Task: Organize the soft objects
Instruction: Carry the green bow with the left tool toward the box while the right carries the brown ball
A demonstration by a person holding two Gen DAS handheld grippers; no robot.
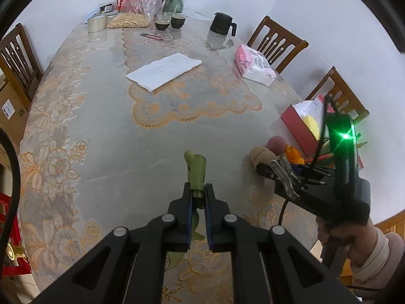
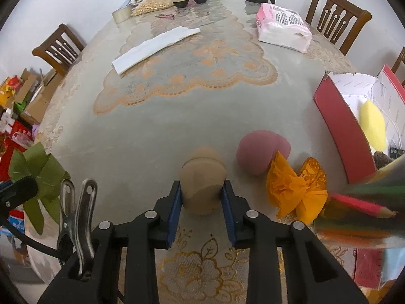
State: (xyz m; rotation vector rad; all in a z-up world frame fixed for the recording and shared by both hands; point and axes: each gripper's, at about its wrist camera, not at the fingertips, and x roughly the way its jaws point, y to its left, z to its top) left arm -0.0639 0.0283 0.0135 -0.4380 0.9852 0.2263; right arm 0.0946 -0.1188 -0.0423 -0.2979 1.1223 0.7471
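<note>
left cam first: left gripper is clamped on the green ribbon bow above the table. right cam: i see my right gripper pinching the tan sponge on the table, pink sponge just beside, red box off right.

From my station I note the folded white paper at the centre of the lace-covered table. Beyond the paper stand two dark bowls, a black jug and a tape roll. A pink packet lies right of the paper. Wooden chairs line the table's edge.
</note>
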